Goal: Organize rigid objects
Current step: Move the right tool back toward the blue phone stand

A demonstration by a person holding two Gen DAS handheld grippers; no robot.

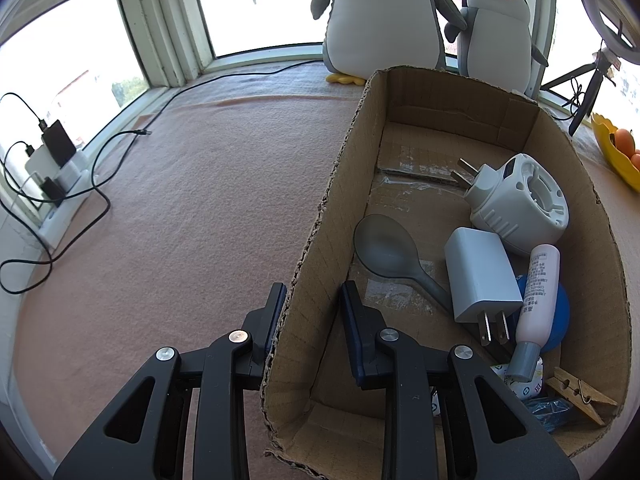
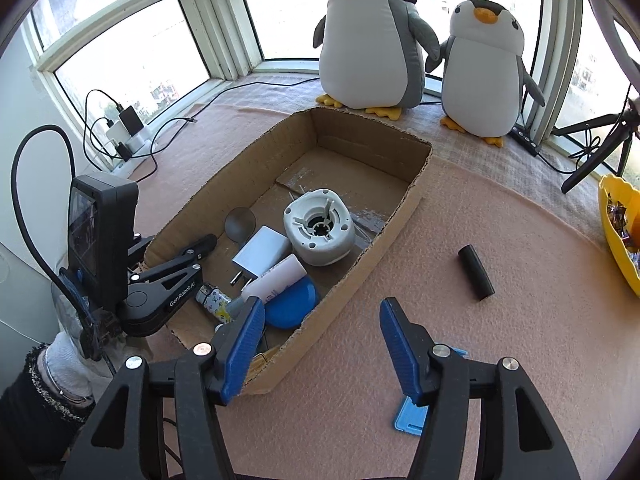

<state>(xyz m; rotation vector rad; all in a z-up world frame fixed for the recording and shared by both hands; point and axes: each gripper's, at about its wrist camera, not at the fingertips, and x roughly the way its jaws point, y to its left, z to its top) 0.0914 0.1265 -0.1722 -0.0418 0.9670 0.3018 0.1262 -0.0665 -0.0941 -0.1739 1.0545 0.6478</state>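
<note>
Clearly my left gripper [image 1: 310, 308] clamps the cardboard box [image 2: 404, 216] wall; my right gripper [image 2: 322, 332] gapes empty outside it. The black tube [image 2: 476, 272], right of the box, may roll away if nudged.

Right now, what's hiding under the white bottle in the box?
The white bottle lies across a round blue case and beside the white charger. How much of that case the bottle hides, and whatever lies under it, cannot be seen.
</note>
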